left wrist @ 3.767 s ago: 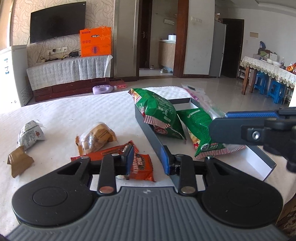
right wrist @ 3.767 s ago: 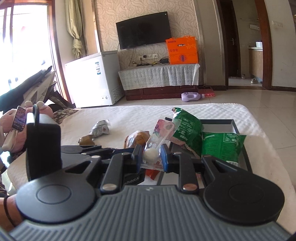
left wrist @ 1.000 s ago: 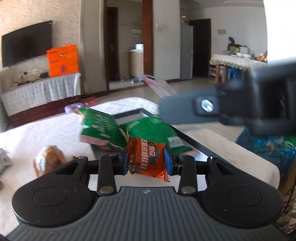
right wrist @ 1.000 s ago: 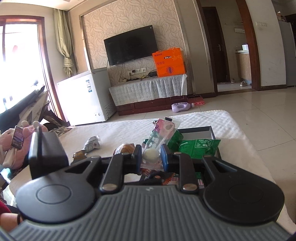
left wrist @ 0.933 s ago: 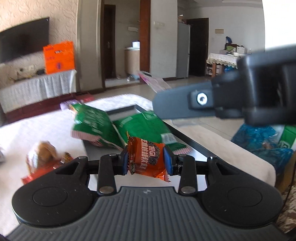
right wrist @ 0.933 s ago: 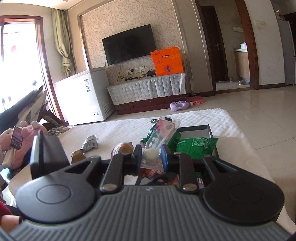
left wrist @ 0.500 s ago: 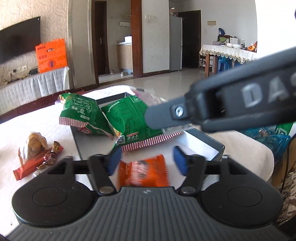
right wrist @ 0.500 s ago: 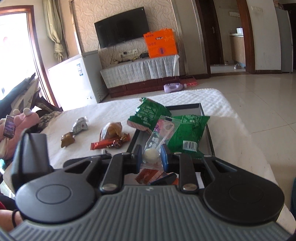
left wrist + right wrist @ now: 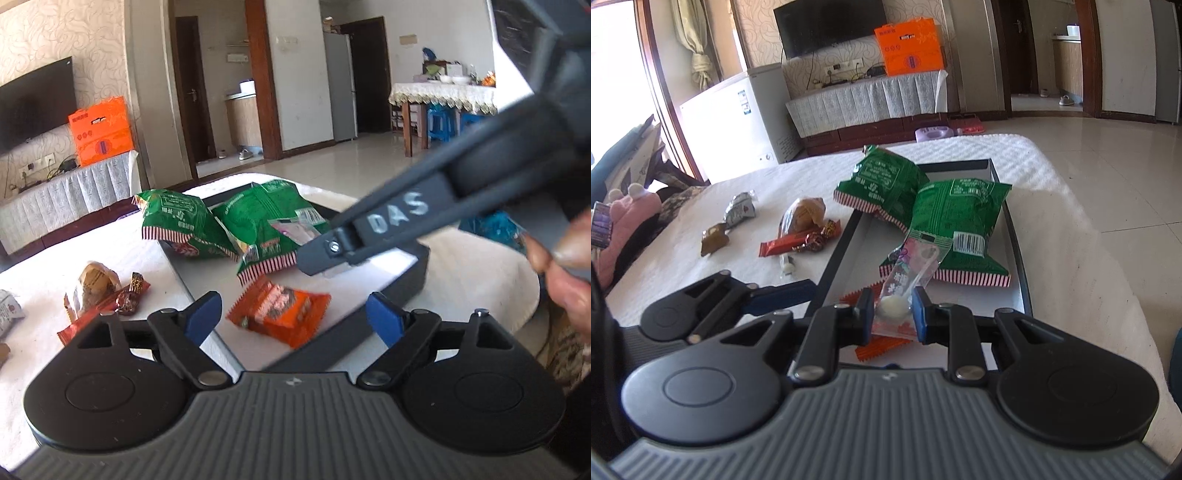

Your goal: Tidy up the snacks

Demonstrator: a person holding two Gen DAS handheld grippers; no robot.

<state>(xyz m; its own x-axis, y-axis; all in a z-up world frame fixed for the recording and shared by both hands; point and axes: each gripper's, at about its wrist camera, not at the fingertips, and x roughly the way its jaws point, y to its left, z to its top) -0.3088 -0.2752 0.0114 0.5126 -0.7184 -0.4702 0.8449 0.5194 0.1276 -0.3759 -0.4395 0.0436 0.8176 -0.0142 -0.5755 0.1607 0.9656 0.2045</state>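
While the left claw has just been opening, jaws now wide with nothing clamped, the orange pack lies free in the tray. Right claw is clamped on the clear candy sachet, low over the tray beside the green bags. Sachet looks light, limp, slippery; pinch at the lump, not the film.

Glossy crinkly foil on green snack bags & orange packet; tablecloth matt, bumpy fabric; tray matt dark
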